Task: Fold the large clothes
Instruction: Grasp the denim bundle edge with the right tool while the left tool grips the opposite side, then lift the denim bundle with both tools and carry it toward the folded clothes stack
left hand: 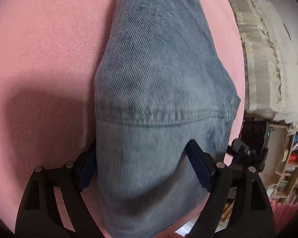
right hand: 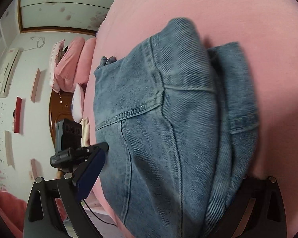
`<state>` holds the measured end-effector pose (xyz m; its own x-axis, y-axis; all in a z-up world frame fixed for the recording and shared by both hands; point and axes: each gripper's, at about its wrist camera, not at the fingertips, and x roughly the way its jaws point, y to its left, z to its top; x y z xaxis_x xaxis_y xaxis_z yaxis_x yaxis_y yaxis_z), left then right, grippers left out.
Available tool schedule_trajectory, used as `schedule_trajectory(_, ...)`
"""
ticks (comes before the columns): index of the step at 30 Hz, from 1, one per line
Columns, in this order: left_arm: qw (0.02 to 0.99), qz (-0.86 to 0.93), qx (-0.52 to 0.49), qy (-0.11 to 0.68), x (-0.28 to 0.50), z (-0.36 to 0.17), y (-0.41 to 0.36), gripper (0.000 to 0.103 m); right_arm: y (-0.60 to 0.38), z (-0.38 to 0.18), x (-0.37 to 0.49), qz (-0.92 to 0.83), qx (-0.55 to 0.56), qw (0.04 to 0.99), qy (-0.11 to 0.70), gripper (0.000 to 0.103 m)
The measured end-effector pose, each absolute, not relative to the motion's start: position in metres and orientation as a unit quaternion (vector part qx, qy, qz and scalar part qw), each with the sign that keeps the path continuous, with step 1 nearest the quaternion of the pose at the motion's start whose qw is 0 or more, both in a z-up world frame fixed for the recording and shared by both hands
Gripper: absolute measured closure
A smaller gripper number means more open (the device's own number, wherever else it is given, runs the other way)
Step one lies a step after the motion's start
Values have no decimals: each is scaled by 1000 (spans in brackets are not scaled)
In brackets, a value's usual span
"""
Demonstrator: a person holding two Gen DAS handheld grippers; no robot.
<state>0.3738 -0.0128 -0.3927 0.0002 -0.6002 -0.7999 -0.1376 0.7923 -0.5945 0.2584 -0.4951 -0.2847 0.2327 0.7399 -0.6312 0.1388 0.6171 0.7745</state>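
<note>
The folded jeans [left hand: 159,99] lie on the pink bed [left hand: 39,49]. The left gripper [left hand: 143,164] and right gripper [right hand: 168,174] straddle the near end, fingers wide apart, not pinching the denim.

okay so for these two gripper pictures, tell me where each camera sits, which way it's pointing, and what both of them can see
Left wrist view: sits on the left gripper, looking down along its fingers at the jeans on the pink bed cover; both black fingers show, open, denim between them.
Right wrist view: sits on the right gripper, angled down at the jeans on the bed cover, with a wall and pink pillows at the left; its fingers show, spread wide.
Shared: the same jeans and pink bed cover.
</note>
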Motion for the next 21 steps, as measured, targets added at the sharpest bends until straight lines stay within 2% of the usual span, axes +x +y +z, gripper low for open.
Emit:
schedule_trajectory(2,661,-175,-261,681,374,-391,-16,20,-495,-282,258,211,371,695,578,3)
schedule_trajectory(5,682,-156,-254,668,368,-383,-17,25,-499,-281,253,195,372,702,575,20)
schedule_trajectory(7,693,-142,-247,662,364,-377,-21,31,-507,-278,243,178,377,706,572,46)
schedule_trajectory(9,707,-123,-235,656,359,-367,-25,36,-516,-276,236,151,374,710,578,64)
schedule_trajectory(10,712,-118,-229,653,357,-362,-27,40,-517,-272,234,143,363,715,580,67)
schedule_trajectory(13,731,-95,-215,640,351,-347,-31,49,-511,-256,228,145,345,735,565,69)
schedule_trajectory(16,755,-83,-197,620,338,-326,-32,57,-492,-241,225,147,365,741,544,74)
schedule_trajectory(21,776,-63,-190,598,302,-287,-34,60,-467,-212,214,183,355,746,533,76)
